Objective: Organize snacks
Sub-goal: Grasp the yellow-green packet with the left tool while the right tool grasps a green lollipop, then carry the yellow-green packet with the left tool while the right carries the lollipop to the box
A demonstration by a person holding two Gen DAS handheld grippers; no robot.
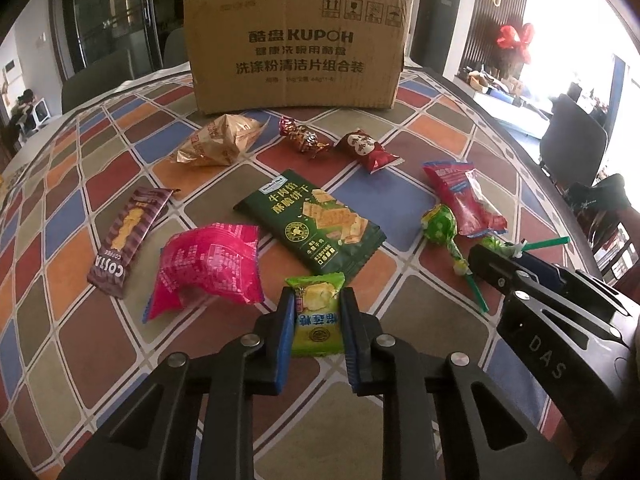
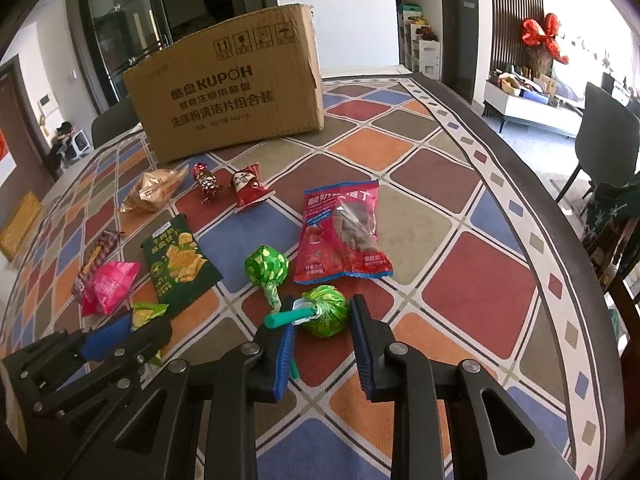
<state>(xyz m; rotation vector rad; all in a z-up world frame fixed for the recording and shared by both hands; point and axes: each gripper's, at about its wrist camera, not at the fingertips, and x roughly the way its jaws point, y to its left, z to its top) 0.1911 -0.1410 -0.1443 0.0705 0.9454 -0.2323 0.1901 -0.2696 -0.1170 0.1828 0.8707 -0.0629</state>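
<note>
My left gripper [image 1: 316, 296] is shut on a small green snack packet [image 1: 318, 320] at the near edge of the chequered tablecloth [image 1: 400, 208], with both blue pads pressed on its sides. My right gripper [image 2: 324, 308] is shut on a green lollipop [image 2: 325, 316] whose teal stick crosses the left finger. It also shows at the right of the left wrist view as the right gripper [image 1: 496, 256]. A cardboard box [image 1: 296, 48] stands upright at the back. Its inside is hidden.
Loose on the cloth lie a second green lollipop [image 2: 266, 266], a red strawberry bag [image 2: 344, 232], a dark green cracker pack [image 1: 316, 224], a pink bag [image 1: 208, 264], a brown Costa bar [image 1: 128, 236], a gold packet [image 1: 220, 140] and two small red sweets. A chair [image 2: 608, 132] stands past the table's right edge.
</note>
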